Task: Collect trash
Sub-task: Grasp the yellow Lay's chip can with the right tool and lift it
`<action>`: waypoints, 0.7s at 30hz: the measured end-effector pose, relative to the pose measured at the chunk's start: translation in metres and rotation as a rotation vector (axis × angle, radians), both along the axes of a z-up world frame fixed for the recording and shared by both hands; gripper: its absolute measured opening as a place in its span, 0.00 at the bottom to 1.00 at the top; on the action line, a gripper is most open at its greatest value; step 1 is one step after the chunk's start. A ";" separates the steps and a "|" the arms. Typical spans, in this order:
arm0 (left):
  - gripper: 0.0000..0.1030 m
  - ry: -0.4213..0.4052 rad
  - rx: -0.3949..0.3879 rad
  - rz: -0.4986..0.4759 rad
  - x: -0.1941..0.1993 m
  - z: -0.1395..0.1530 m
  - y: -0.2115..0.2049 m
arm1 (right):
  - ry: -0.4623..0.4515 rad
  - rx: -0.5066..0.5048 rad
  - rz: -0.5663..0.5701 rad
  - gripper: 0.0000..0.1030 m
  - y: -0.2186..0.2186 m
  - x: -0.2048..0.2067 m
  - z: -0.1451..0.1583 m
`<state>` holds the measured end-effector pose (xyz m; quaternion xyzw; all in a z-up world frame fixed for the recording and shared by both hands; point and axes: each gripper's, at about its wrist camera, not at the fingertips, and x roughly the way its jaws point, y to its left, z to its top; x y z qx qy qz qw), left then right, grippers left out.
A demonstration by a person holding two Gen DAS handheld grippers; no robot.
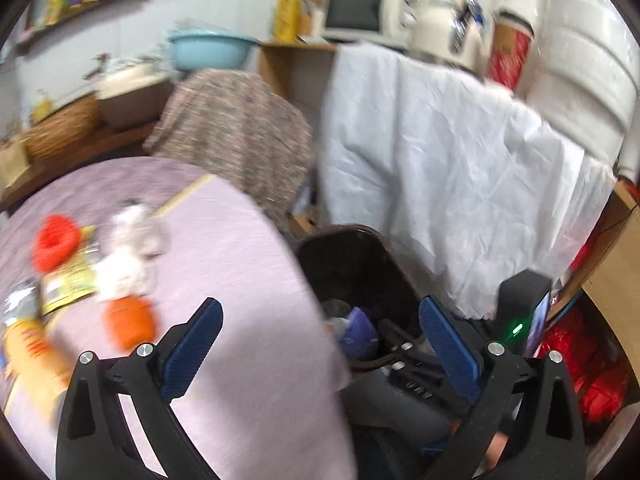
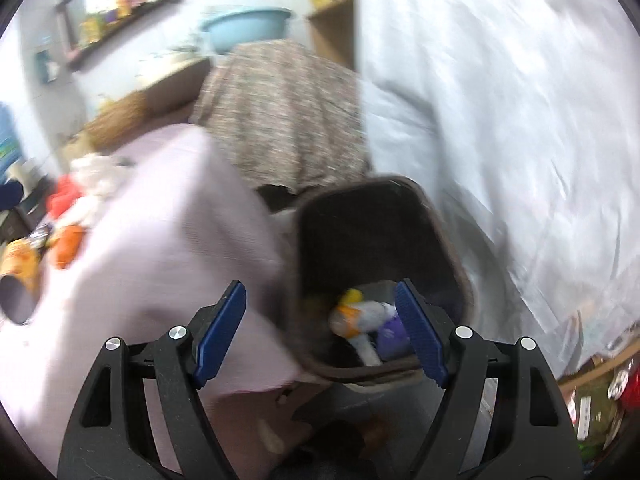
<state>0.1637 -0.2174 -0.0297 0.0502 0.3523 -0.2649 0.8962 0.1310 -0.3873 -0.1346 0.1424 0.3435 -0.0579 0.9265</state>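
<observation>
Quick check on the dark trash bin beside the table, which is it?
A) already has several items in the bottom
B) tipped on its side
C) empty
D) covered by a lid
A: the right wrist view looks straight into the open, upright trash bin, where a purple item and an orange-and-white item lie at the bottom; the left wrist view shows the purple item too.

Lilac-clothed table (image 1: pixel 248 264) bears red spool (image 1: pixel 54 242), tissues (image 1: pixel 128 256), wrapper (image 1: pixel 70 284).
</observation>
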 end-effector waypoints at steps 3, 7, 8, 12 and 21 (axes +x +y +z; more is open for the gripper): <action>0.95 -0.057 -0.001 0.080 -0.014 0.008 0.047 | -0.046 0.010 0.087 0.85 0.032 -0.002 0.029; 0.95 -0.074 0.023 0.205 -0.023 0.007 0.110 | -0.059 0.030 0.225 0.85 0.075 0.003 0.054; 0.95 -0.074 0.031 0.231 -0.025 0.005 0.123 | -0.060 0.042 0.265 0.86 0.088 0.004 0.059; 0.95 -0.047 0.027 0.346 -0.031 -0.001 0.187 | -0.061 0.085 0.414 0.90 0.136 0.011 0.077; 0.94 0.007 -0.004 0.550 -0.043 -0.017 0.298 | -0.001 0.027 0.700 0.93 0.244 0.036 0.106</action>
